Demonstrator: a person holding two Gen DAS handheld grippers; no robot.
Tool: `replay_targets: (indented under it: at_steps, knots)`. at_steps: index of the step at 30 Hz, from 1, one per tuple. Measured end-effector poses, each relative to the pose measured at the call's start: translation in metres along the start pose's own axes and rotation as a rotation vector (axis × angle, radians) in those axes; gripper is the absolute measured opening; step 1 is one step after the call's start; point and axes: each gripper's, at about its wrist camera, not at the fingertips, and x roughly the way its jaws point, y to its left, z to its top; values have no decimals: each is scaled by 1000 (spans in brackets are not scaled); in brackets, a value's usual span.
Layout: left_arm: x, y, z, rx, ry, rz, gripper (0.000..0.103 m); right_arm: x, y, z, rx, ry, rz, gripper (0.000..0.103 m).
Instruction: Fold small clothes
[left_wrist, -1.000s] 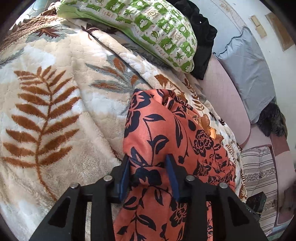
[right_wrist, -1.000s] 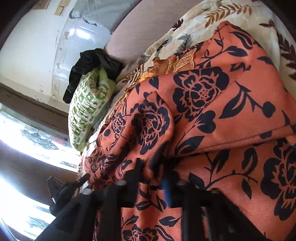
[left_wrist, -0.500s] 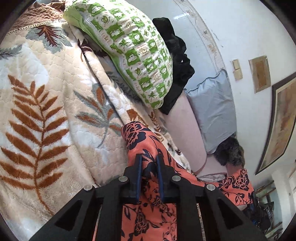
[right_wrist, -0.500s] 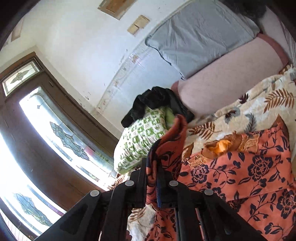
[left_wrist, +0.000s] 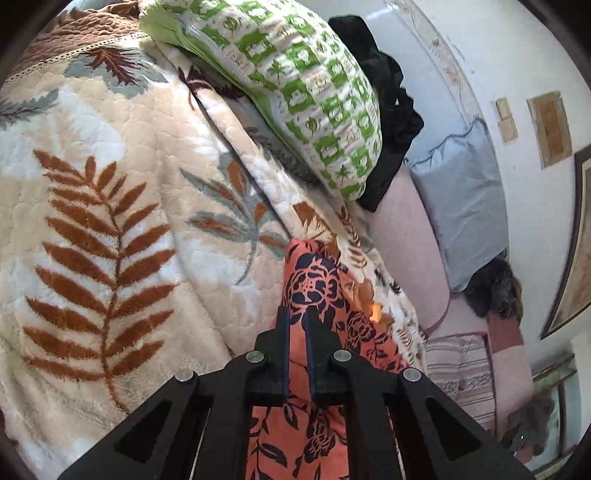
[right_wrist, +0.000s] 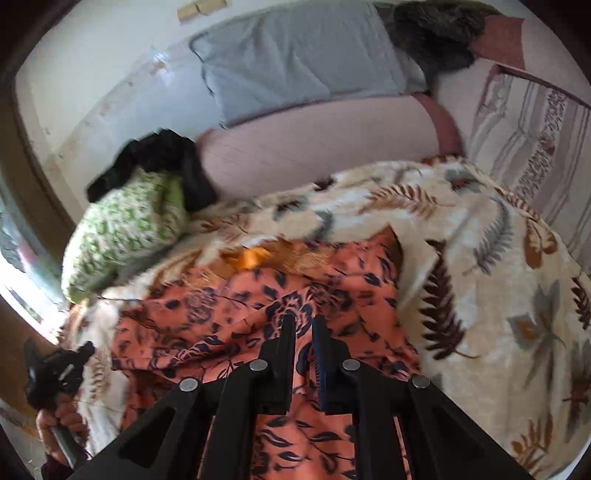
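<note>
An orange garment with a dark blue flower print (left_wrist: 314, 280) lies on a cream leaf-pattern blanket (left_wrist: 110, 221). My left gripper (left_wrist: 296, 314) is shut on an edge of the garment, which stands up between its fingers. In the right wrist view the garment (right_wrist: 229, 306) spreads over the blanket (right_wrist: 498, 295), with an orange-gold trimmed part at its far edge. My right gripper (right_wrist: 303, 321) is shut on a fold of the garment near its middle. The left gripper (right_wrist: 55, 369) also shows at the lower left of that view, held by a hand.
A green-and-white pillow (left_wrist: 303, 92) and a black cloth (left_wrist: 388, 110) lie at the head of the bed. A grey pillow (right_wrist: 303, 59) leans on the white wall, above a pink cushion (right_wrist: 314, 147). A striped cloth (right_wrist: 535, 140) is at right.
Both grippers have closed tighter on the garment and lifted it, then come down toward the blanket. The right gripper's view has swung from the wall and window down onto the spread garment.
</note>
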Motion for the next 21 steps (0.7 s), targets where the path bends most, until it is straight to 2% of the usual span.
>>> replay_targets:
  at_steps: [1, 3, 5, 8, 9, 10, 11, 12, 13, 16, 19, 21]
  knots:
    - [7, -4, -5, 29, 33, 16, 15, 12, -16, -1, 62, 56, -1, 12]
    - [19, -13, -12, 102, 83, 80, 30, 23, -44, -8, 203, 104, 38, 12]
    - [27, -18, -18, 150, 93, 142, 31, 29, -60, -14, 296, 123, 129, 13]
    - [33, -17, -22, 145, 113, 151, 33, 51, -56, -19, 379, 206, 290, 18]
    - [33, -16, -23, 146, 113, 156, 33, 60, -52, -20, 411, 234, 344, 25]
    - [35, -17, -22, 147, 112, 161, 33, 70, -47, -19, 440, 258, 389, 40]
    - [35, -16, -22, 149, 114, 165, 33, 81, -43, -17, 468, 279, 417, 70]
    - [36, -15, -22, 149, 118, 167, 33, 91, -40, -16, 499, 291, 428, 80]
    - [36, -14, -22, 148, 121, 171, 33, 98, -37, -14, 525, 286, 424, 83]
    - [38, -13, -21, 149, 129, 182, 33, 125, -33, -6, 572, 329, 360, 83]
    - [40, -15, -20, 147, 131, 187, 33, 154, -37, -1, 631, 374, 274, 78]
    - [41, -16, -19, 149, 135, 187, 33, 168, -40, 4, 647, 374, 207, 54]
